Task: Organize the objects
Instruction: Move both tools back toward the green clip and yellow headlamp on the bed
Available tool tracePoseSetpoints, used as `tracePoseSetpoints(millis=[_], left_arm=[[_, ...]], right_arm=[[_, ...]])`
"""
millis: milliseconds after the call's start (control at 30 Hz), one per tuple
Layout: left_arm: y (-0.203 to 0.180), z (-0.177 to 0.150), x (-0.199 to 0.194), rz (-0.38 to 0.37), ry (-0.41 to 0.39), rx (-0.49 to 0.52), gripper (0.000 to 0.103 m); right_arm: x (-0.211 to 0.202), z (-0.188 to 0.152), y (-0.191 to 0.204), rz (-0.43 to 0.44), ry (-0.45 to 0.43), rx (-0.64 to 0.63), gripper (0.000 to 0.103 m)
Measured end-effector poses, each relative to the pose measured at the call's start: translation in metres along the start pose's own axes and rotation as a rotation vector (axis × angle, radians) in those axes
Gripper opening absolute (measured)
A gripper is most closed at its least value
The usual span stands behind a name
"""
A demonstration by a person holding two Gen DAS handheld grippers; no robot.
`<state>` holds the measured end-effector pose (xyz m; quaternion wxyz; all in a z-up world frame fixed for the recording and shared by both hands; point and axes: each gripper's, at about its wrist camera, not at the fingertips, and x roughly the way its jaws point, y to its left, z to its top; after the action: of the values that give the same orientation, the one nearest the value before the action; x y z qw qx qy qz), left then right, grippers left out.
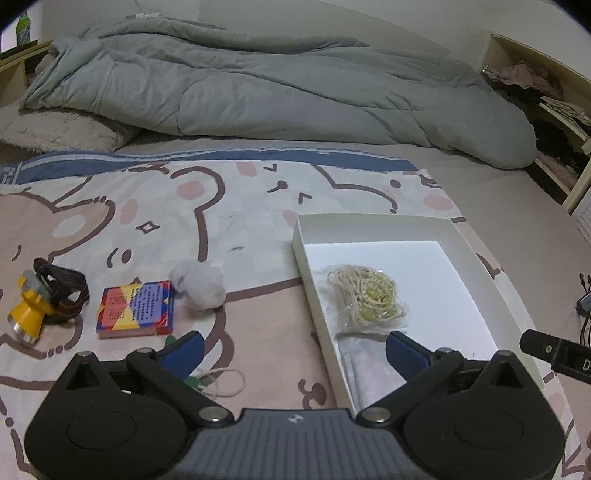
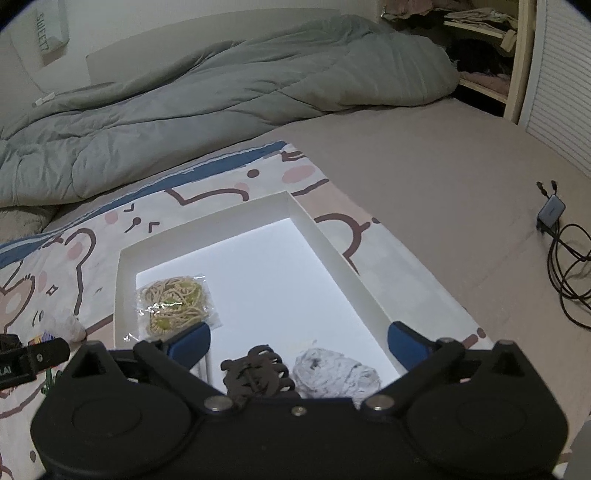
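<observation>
A white shallow box (image 1: 376, 223) (image 2: 325, 236) lies on a cartoon-print sheet (image 1: 221, 206). Inside it lie a clear bag of beige string (image 1: 365, 299) (image 2: 175, 304), a black claw hair clip (image 2: 256, 376) and a crumpled white-grey cloth (image 2: 338, 374). Left of the box on the sheet are a white tissue wad (image 1: 199, 282), a colourful card box (image 1: 136, 308) and a yellow headlamp with a dark strap (image 1: 37, 302). A loop of thin string (image 1: 225, 384) lies under my left gripper (image 1: 295, 352), which is open and empty over the box's left wall. My right gripper (image 2: 299, 345) is open above the clip and cloth.
A grey duvet (image 1: 258, 85) is piled across the far side of the bed. Wooden shelves with clothes (image 1: 554, 110) stand at the right. A small adapter with black cables (image 2: 554, 229) lies on the beige sheet right of the box. A green bottle (image 1: 23, 26) stands far left.
</observation>
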<state>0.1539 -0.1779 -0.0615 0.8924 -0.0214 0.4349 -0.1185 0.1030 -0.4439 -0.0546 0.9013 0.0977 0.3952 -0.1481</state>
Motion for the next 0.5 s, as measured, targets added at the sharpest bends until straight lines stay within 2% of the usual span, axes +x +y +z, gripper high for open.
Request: tracePoseSetpoints(millis=[233, 500], left_arm=[[0.005, -0.005, -0.007, 0.047, -0.009, 0.013, 0.103], [0.011, -0.008, -0.019, 0.054, -0.03, 0.018, 0.103]], right_arm=[[-0.008, -0.002, 0.004, 0.001, -0.022, -0.027, 0.103], [-0.015, -0.002, 0.006, 0.012, -0.036, -0.037, 0.103]])
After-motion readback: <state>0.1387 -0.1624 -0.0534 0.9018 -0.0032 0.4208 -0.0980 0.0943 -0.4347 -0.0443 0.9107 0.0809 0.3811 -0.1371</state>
